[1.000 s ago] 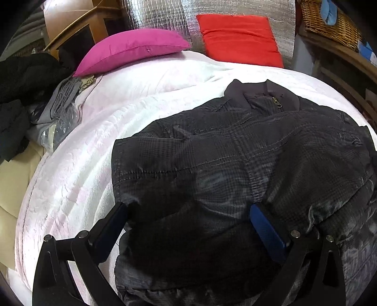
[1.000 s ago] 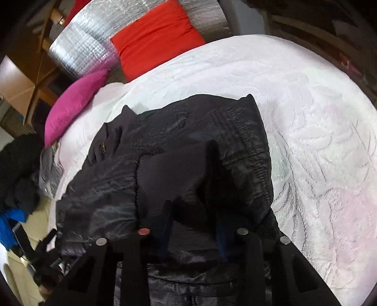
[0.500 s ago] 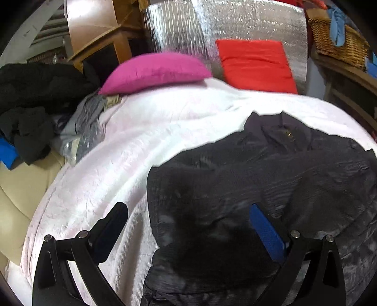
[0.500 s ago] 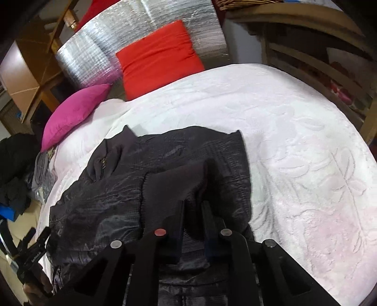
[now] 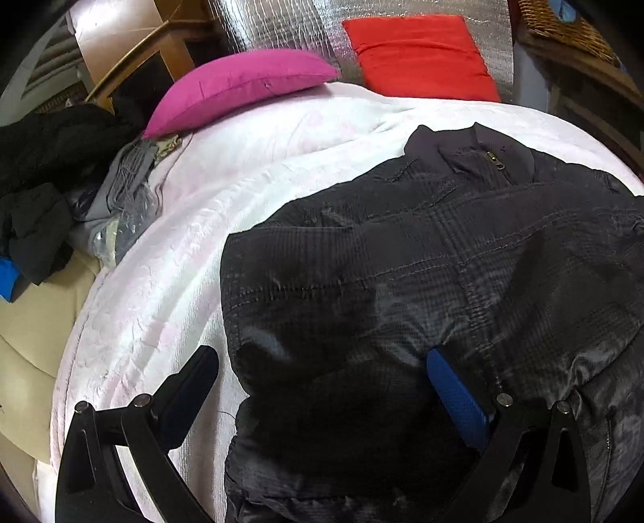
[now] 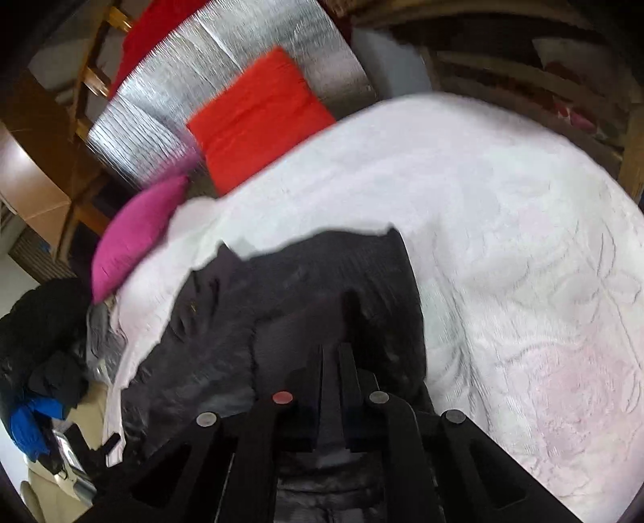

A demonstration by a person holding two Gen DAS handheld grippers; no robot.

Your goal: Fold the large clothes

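I see one dark quilted jacket point(image 5: 422, 281) lying on the white bedspread point(image 5: 169, 281), its collar and brass zipper pull point(image 5: 493, 157) toward the pillows. My left gripper point(image 5: 322, 370) hangs over the jacket's near part with its fingers spread wide apart: the black one sits over bare bedspread just beside the jacket's edge, the blue-padded one point(image 5: 455, 398) over the fabric, and I cannot tell if either touches. Nothing sits between them but the cloth below. My right gripper point(image 6: 331, 362) has its two fingers nearly together, pinching a raised fold of the jacket point(image 6: 306, 322); that view is blurred.

Beyond it I count two cushions at the bed's head, one magenta pillow point(image 5: 241, 86) and one red cushion point(image 5: 418, 56), against a silver foil panel point(image 5: 281, 28). A heap of dark clothes point(image 5: 44, 169) lies off the bed's left side.
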